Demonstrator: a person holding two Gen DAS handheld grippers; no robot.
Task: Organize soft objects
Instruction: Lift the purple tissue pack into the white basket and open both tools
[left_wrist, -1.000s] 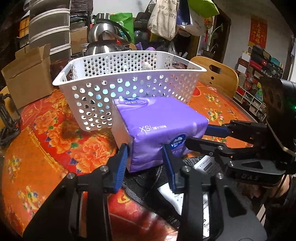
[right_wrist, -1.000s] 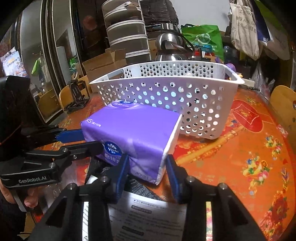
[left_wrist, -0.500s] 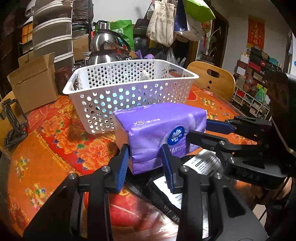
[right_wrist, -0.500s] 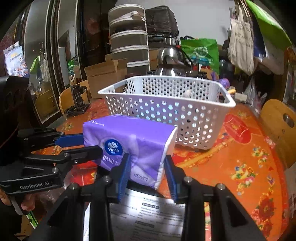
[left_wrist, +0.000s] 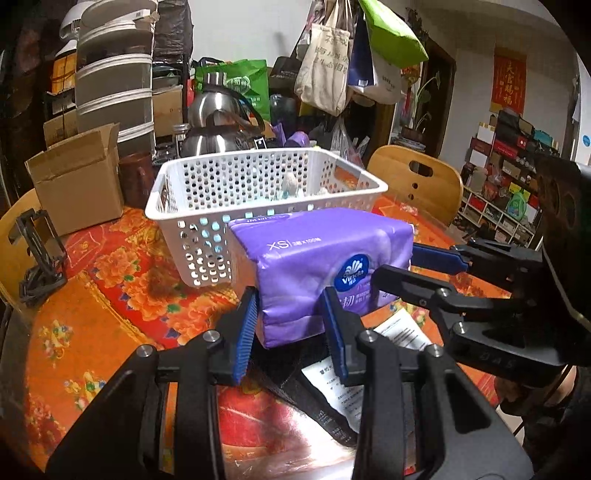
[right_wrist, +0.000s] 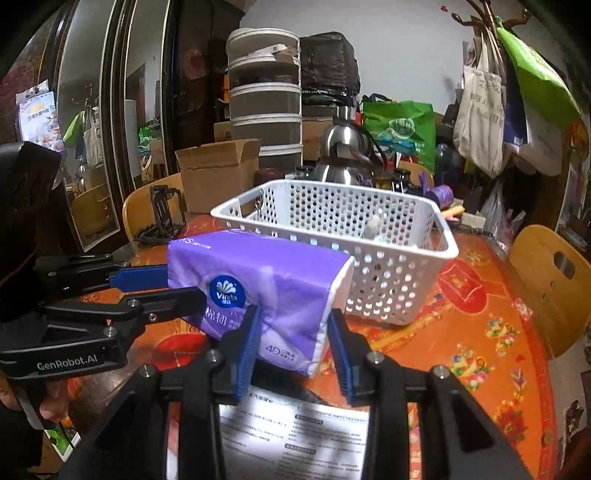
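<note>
While both grippers clamp tissue pack (left_wrist: 321, 266)

Dim indoor light, fisheye-warped edges, dark vignette

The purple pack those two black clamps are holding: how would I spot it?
Find the white perforated basket on the orange floral table. Just in front, lifted, is the purple tissue pack, the only soft purple block, with a round blue logo.
</note>
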